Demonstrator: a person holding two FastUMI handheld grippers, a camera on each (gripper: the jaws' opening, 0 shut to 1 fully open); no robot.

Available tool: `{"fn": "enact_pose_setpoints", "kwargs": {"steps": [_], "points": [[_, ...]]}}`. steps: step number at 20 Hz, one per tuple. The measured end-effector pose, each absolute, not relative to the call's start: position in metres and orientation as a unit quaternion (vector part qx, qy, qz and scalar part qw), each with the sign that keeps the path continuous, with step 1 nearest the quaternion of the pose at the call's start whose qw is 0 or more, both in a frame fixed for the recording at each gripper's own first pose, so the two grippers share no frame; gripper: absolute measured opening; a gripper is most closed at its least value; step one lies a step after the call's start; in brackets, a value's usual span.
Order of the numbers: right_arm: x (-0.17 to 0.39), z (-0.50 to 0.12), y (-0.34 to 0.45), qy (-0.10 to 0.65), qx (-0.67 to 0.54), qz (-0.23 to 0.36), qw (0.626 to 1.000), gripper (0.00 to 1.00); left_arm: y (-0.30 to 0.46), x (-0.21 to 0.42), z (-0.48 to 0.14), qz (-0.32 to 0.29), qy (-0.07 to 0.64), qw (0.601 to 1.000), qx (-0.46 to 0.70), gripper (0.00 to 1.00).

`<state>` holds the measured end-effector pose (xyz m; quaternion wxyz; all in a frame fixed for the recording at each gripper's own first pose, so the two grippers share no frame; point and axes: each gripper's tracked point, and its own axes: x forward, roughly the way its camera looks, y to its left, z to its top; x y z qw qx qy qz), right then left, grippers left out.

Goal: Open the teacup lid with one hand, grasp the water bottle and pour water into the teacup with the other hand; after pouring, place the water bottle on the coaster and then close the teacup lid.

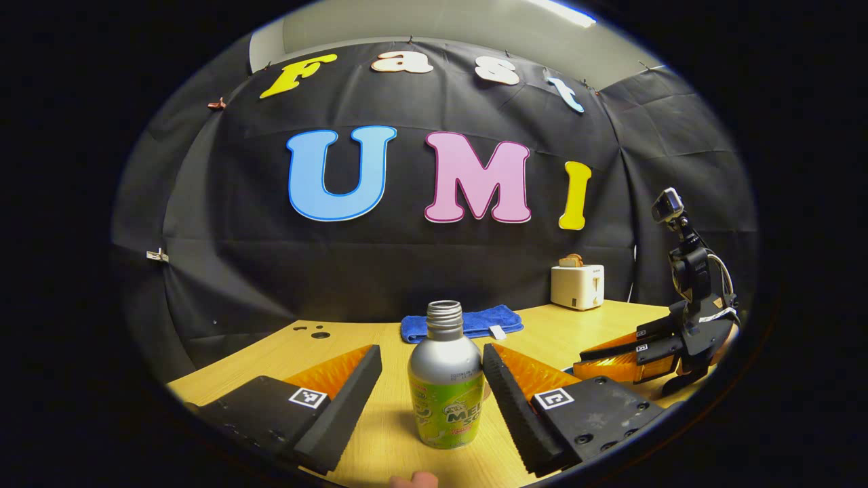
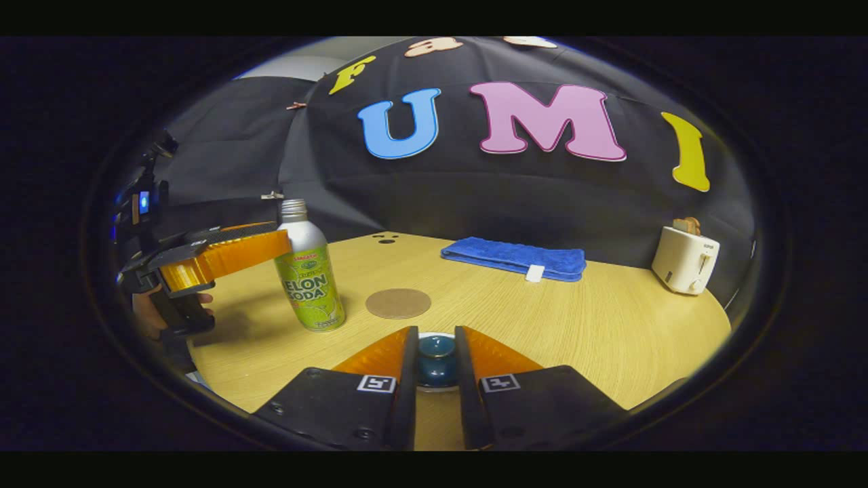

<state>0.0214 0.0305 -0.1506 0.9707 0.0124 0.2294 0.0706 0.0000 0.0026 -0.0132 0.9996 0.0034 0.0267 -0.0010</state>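
Observation:
An open-necked silver and green water bottle (image 1: 444, 386) stands upright on the wooden table (image 1: 576, 332). My left gripper (image 1: 432, 352) is open around it: its right finger is at the bottle's side, while a gap shows on the left. In the right gripper view the same bottle (image 2: 308, 285) stands at the left, with the left gripper (image 2: 271, 247) reaching in beside it. My right gripper (image 2: 435, 331) is shut on the dark blue knob of the teacup lid (image 2: 436, 359), low and close to the camera. A round brown coaster (image 2: 398, 303) lies flat between the bottle and the teacup.
A folded blue towel (image 2: 515, 259) lies at the back of the table. A white toaster (image 2: 685, 261) stands at the far right. In the left gripper view the right gripper (image 1: 583, 362) sits at the right, the toaster (image 1: 576, 286) behind it.

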Motion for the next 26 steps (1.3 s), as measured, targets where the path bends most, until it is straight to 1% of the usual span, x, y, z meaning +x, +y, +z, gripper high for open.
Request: {"fn": "enact_pose_setpoints", "kwargs": {"steps": [1,3,4,6,7,9,16,18,19,20,21,22,23,24,26], "points": [[0.021,-0.15,0.03,0.229,0.013,0.07,0.971,0.26,0.002,0.0,-0.014,-0.001,0.027,1.0,0.004,0.95],[0.021,-0.147,0.03,0.225,0.016,0.069,0.972,0.27,0.002,0.0,-0.013,-0.001,0.027,1.0,0.003,0.95],[0.022,-0.146,0.029,0.223,0.016,0.069,0.972,0.31,0.002,0.001,-0.013,-0.001,0.027,1.0,0.003,0.95],[0.021,-0.143,0.031,0.221,0.016,0.069,0.973,0.31,0.002,0.0,-0.013,0.0,0.027,1.0,0.003,0.95],[0.021,-0.142,0.03,0.22,0.017,0.069,0.973,0.36,0.002,0.0,-0.013,0.0,0.027,1.0,0.003,0.95],[0.021,-0.141,0.029,0.219,0.019,0.067,0.973,0.31,0.002,0.001,-0.014,0.0,0.028,1.0,0.002,0.95],[0.023,-0.132,0.027,0.206,0.027,0.064,0.976,0.31,0.002,0.001,-0.013,-0.001,0.028,1.0,0.003,0.95],[0.02,-0.144,0.028,0.223,0.019,0.065,0.972,0.36,0.002,0.0,-0.014,-0.002,0.03,1.0,0.001,0.95],[0.019,-0.148,0.029,0.229,0.021,0.069,0.971,0.31,0.002,0.0,-0.013,-0.002,0.03,1.0,0.002,0.95],[0.017,-0.151,0.033,0.234,0.03,0.073,0.969,0.31,0.002,0.0,-0.014,-0.002,0.03,1.0,0.002,0.95],[0.017,-0.152,0.035,0.235,0.041,0.075,0.968,0.27,0.002,0.001,-0.014,-0.002,0.03,1.0,0.001,0.95],[0.019,-0.15,0.035,0.237,0.049,0.076,0.967,0.31,0.002,0.0,-0.014,-0.002,0.03,1.0,0.001,0.95],[0.019,-0.151,0.035,0.239,0.059,0.077,0.966,0.31,0.002,0.0,-0.014,-0.002,0.03,1.0,0.001,0.95],[0.017,-0.152,0.036,0.241,0.069,0.078,0.965,0.36,0.002,0.0,-0.014,-0.002,0.03,1.0,0.001,0.95],[0.017,-0.15,0.035,0.24,0.083,0.078,0.964,0.31,0.002,0.0,-0.014,-0.002,0.029,1.0,0.002,0.95]]}}
